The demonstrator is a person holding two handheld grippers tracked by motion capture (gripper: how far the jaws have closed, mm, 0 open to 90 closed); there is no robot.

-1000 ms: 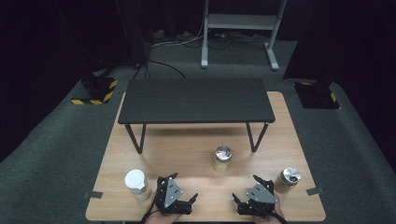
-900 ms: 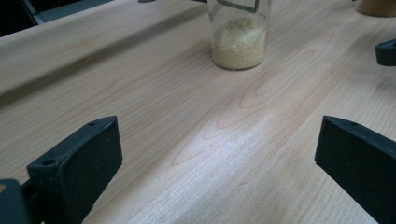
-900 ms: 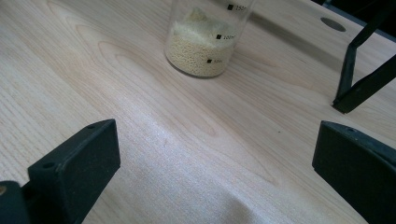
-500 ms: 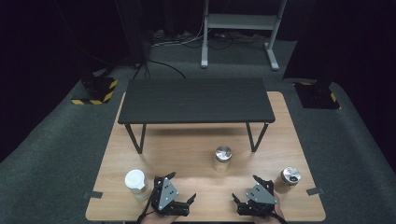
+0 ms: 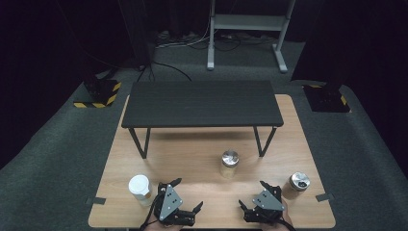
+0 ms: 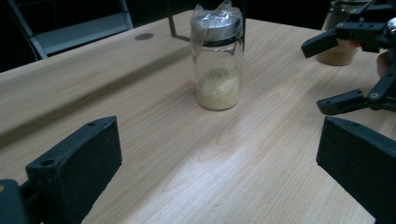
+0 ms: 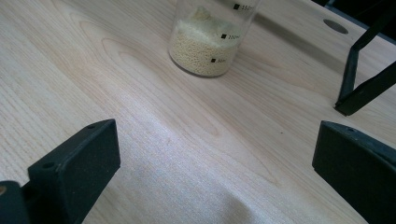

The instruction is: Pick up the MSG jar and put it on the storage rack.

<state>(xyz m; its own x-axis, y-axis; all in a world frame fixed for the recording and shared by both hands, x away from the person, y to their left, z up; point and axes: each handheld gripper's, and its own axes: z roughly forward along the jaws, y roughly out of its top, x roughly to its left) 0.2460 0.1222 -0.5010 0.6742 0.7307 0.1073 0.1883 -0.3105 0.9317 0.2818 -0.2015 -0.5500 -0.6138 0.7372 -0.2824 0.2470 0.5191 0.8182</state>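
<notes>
A glass jar with a silver lid (image 5: 230, 163) stands mid-table in front of the black bench (image 5: 202, 103). In the left gripper view this jar (image 6: 217, 60) holds yellowish powder and has plastic over its lid. My left gripper (image 5: 187, 194) is open near the front edge, with nothing between its jaws. My right gripper (image 5: 252, 194) is open too, also seen farther off (image 6: 350, 70). In the right gripper view a clear marked jar of pale grains (image 7: 210, 39) stands ahead of the open jaws, its top cut off.
A white-lidded cup (image 5: 139, 187) stands left of the left gripper. A short metal-lidded jar (image 5: 299, 182) sits at the right, also behind the right gripper (image 6: 337, 49). A black bench leg (image 7: 364, 79) rises right of the marked jar. Dark carpet surrounds the wooden table (image 5: 192, 159).
Both grippers stay at the front edge, open throughout; the left one has shifted only slightly. The jars and the cup have not moved.
</notes>
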